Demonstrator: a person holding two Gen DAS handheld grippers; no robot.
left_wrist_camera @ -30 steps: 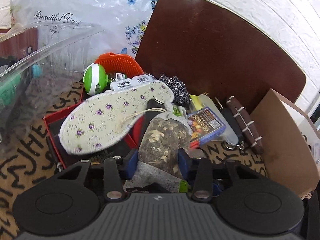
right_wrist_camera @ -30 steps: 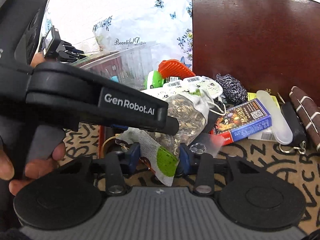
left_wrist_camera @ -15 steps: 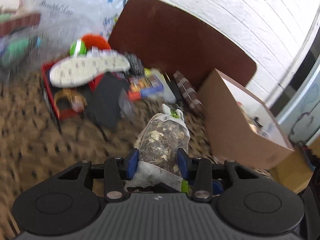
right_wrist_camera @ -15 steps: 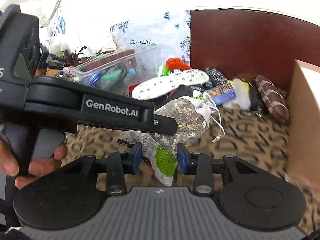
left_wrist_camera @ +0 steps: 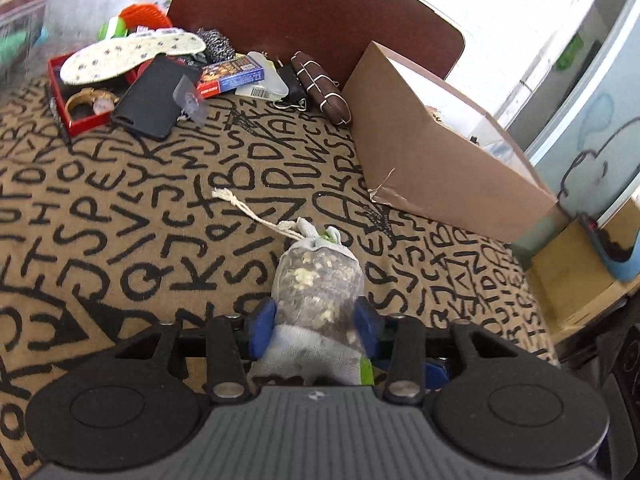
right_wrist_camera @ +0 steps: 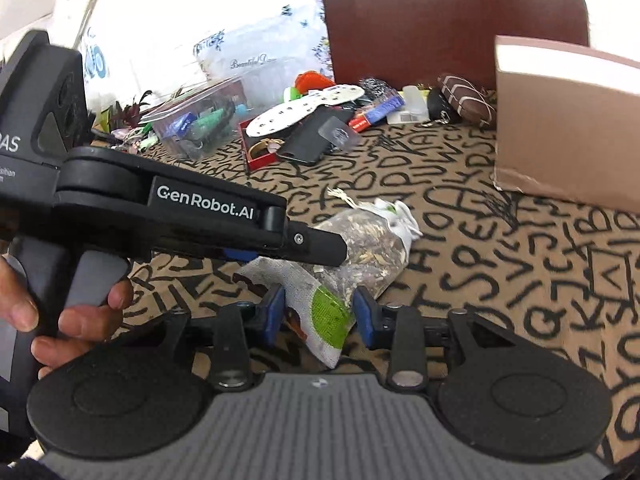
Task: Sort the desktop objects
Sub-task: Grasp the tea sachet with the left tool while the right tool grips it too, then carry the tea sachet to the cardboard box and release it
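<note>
A mesh sachet of dried herbs with a drawstring sits between the blue pads of my left gripper, which is shut on it above the lettered cloth. In the right wrist view the same sachet hangs from the left gripper, and its white bottom corner with a green label lies between the pads of my right gripper, which also looks shut on it. A brown cardboard box stands to the right; it also shows in the right wrist view.
At the back lies a pile: floral insole, red tray with a watch, black phone case, card box, brown pouch, steel scourer. A clear plastic bin stands back left. A dark chair back rises behind.
Both grippers have pulled back from the pile with the sachet, toward the near middle of the cloth. The cardboard box has come into view on the right.
</note>
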